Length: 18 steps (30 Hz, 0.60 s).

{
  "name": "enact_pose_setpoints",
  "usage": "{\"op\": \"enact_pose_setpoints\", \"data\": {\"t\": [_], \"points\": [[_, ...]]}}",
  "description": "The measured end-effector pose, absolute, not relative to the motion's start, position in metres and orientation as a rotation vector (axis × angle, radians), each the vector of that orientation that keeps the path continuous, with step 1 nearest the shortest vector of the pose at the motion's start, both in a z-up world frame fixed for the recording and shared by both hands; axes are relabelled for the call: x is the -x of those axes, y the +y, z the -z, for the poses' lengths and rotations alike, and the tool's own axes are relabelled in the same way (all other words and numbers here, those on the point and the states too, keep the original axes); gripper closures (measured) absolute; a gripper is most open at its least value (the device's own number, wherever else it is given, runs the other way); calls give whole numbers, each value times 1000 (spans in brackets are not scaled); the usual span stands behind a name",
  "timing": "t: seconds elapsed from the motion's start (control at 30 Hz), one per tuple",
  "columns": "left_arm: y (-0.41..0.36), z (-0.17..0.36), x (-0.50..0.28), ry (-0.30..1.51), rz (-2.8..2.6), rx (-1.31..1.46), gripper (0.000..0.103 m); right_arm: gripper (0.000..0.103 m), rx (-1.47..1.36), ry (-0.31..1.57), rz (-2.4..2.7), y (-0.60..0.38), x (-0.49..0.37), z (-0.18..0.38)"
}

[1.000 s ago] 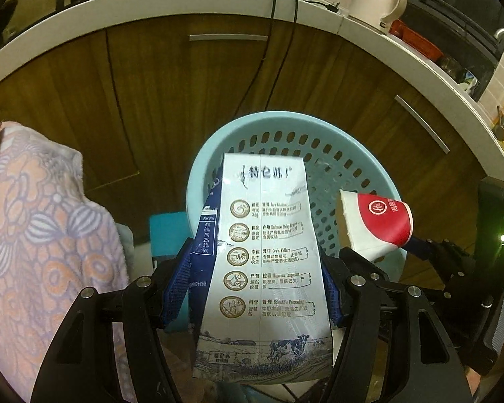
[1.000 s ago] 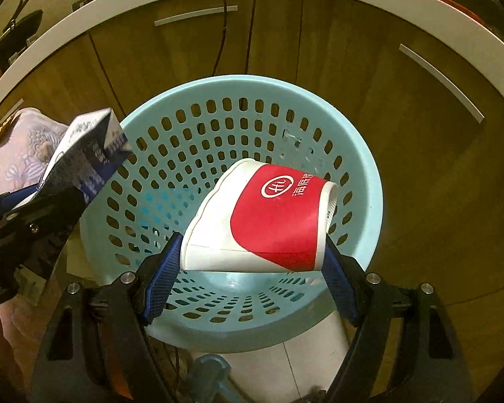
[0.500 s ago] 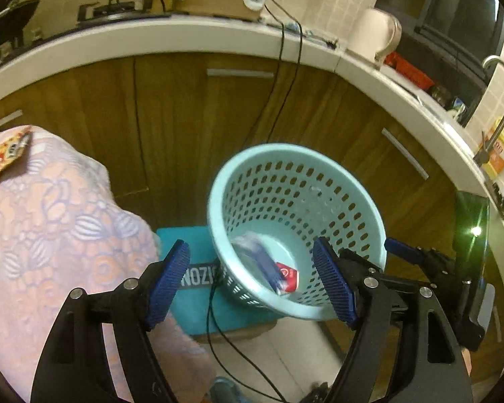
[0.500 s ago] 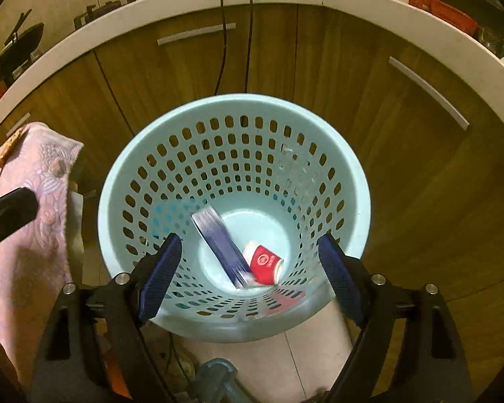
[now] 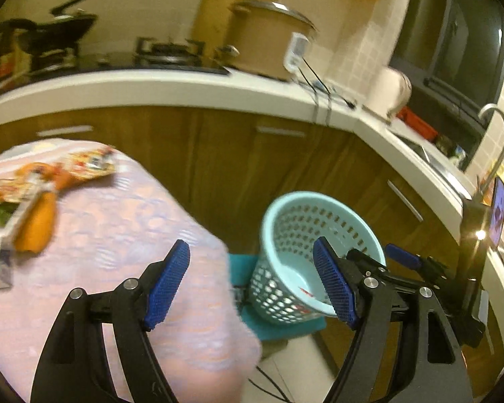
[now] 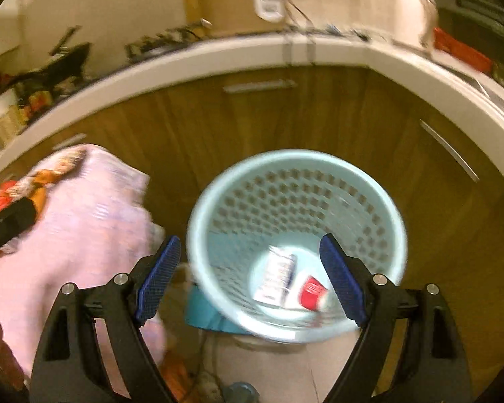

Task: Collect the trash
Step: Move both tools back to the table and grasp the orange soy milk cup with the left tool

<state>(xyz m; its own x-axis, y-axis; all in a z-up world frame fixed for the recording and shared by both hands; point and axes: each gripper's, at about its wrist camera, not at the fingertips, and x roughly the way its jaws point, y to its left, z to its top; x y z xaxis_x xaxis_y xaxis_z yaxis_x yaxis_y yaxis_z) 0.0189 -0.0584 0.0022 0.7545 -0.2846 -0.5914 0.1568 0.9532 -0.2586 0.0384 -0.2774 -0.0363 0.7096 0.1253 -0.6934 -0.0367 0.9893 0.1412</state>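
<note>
Two items released a second ago, milk carton (image 6: 278, 277) and red paper cup (image 6: 314, 297), now lie on the floor of the blue basket (image 6: 218, 181). Left tool (image 5: 252, 288) and right tool (image 6: 250, 277) stand wide, holding nothing. More wrappers (image 5: 50, 181) wait near the cloth-covered desk's (image 5: 124, 221) far left edge

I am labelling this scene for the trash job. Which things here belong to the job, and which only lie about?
Belong to the job:
- blue basket
- milk carton and red cup inside it
- wrappers on the pink cloth

Only lying about:
- pot
- kettle
- faucet
</note>
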Motion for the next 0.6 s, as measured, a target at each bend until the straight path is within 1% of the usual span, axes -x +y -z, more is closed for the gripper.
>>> {"op": "enact_pose_setpoints", "data": {"t": [0.2,0.4,0.47,0.6], "points": [[5,-22,9,602,123,268,29,23,-80,690,-246,-207,-31,5],[79,-33,37,544,-64,316,29,24,-7,656,-376,-132,-30,-9],[106,-34,46,536,-133,335,29,27,9,636,-420,-109,-31,-11],[155,-29,61,528,-258,367,29,29,27,603,-524,-63,-33,-10]]}}
